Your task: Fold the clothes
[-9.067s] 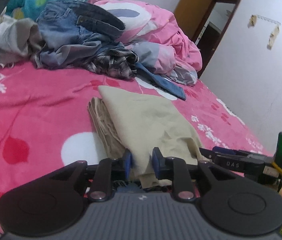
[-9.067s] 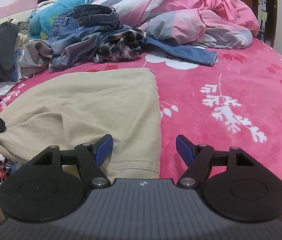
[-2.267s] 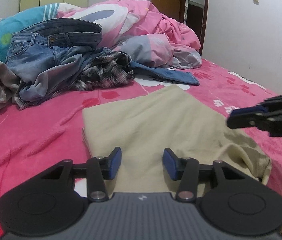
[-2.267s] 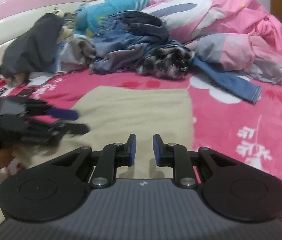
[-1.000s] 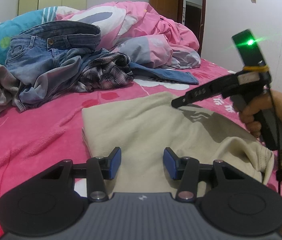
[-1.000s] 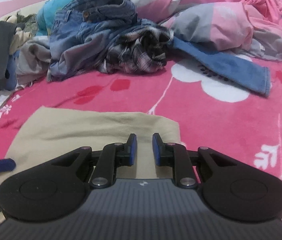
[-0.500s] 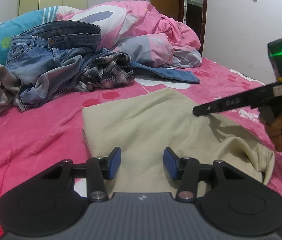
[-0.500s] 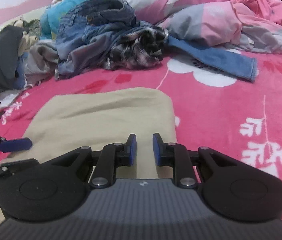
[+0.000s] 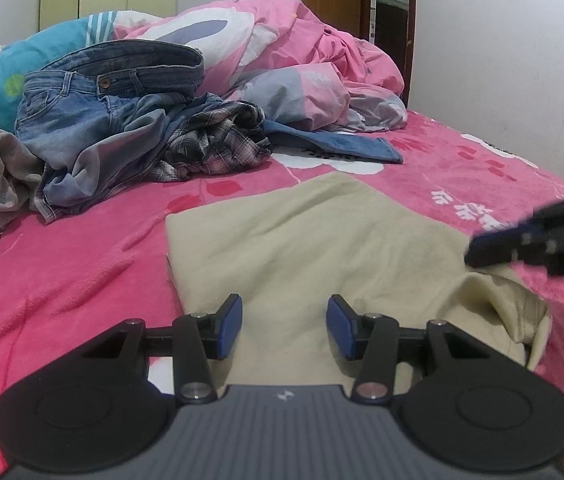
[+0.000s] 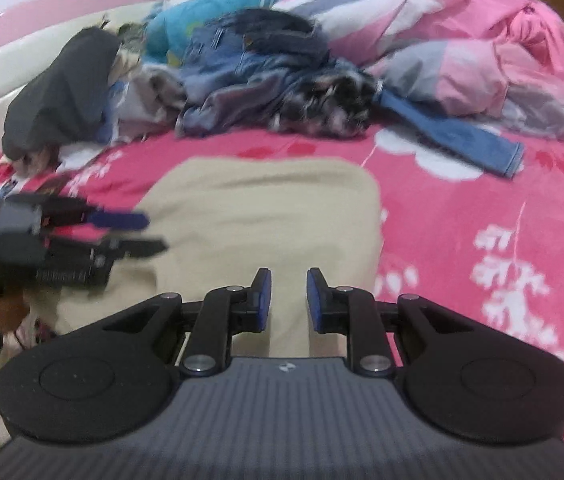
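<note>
**Beige garment folded flat on bed; neither gripper holding cloth**

The beige garment [image 9: 302, 236] lies folded on the pink floral blanket [image 9: 61, 272], at the centre of the left wrist view, directly ahead of the left gripper [image 9: 284, 326]. Its left edge is straight and layered. At 4 o'clock the cloth bunches into a loose, raised fold near the bed's edge.

Left gripper: jaws moderately wide, blue pads apart, nothing between them. It hangs over the near edge of the garment; contact with the cloth cannot be determined.

Right gripper [image 10: 286, 294]: jaws narrow, a small gap between the pads, no cloth pinched. In the left wrist view it enters blurred at 3 o'clock, just above the bunched fold. In the right wrist view the garment fills the centre, and the left gripper appears blurred at 9 o'clock over the garment's left side.

Unfolded items sit well apart from the garment at 11 to 12 o'clock: jeans [image 9: 93, 92], a plaid shirt [image 9: 217, 140], and a second denim piece [image 9: 342, 144] extending toward 1 o'clock. A pink duvet [image 9: 290, 48] is heaped behind them. A person lies at the headboard [image 10: 41, 56] end, at 10 o'clock.
</note>
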Tool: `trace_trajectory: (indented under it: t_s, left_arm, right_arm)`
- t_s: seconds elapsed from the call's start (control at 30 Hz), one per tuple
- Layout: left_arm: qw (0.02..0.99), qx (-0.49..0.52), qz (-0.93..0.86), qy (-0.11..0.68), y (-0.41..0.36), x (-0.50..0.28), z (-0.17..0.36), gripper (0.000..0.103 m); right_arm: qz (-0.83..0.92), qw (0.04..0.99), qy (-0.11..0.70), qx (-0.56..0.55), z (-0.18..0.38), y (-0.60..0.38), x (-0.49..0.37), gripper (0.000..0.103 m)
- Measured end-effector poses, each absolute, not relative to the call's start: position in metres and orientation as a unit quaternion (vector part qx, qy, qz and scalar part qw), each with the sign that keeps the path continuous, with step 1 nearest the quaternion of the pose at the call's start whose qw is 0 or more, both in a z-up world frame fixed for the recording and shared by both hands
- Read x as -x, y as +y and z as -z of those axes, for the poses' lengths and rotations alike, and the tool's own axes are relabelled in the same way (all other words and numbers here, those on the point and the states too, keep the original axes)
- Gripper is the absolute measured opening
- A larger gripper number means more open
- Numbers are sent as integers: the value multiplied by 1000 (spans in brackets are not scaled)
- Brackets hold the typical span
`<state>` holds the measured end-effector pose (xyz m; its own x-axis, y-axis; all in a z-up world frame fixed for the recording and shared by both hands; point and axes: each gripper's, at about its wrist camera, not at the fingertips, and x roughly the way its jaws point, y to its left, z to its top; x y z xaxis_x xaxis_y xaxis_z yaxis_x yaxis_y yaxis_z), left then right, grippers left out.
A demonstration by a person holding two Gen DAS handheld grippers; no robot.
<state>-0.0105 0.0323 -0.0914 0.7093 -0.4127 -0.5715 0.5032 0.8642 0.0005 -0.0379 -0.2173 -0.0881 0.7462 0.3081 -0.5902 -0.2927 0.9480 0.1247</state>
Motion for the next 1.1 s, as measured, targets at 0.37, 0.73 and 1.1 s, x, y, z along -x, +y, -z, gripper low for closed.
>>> trace_trajectory:
  t_s: [0.37, 0.73, 1.1]
  left_arm:
    - [922, -87, 242, 289, 28, 12, 92, 49]
    - [921, -93, 232, 299, 25, 12, 90, 49]
    - [916, -114, 204, 325, 12, 10, 85, 49]
  right_arm:
    - [-137, 937, 320, -28, 109, -211, 45, 18]
    - [-135, 939, 316, -27, 110, -211, 45, 18]
    - [-134, 940, 314, -31, 111, -212, 46, 18]
